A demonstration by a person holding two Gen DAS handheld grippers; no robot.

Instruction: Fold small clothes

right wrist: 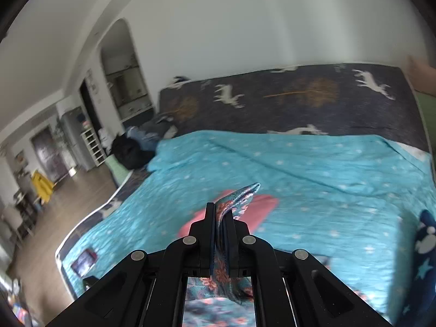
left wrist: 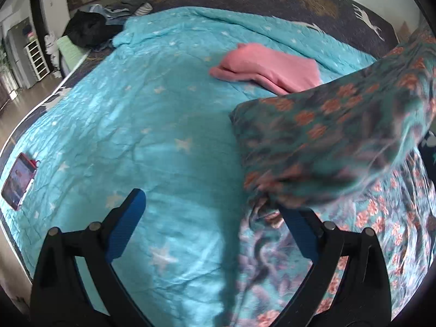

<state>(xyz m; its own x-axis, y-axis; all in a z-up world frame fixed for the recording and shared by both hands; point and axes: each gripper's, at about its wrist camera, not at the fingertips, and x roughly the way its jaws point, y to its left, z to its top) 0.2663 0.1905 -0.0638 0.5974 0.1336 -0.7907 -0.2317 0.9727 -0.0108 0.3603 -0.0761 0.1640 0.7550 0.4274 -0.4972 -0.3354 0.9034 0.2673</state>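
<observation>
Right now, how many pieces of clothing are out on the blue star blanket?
2. A floral garment lifted at the right, pinched in the right gripper, and a pink garment lying further back. The dark heap at the far corner may hide more.

Both wrist views look down across the same turquoise quilt, close
</observation>
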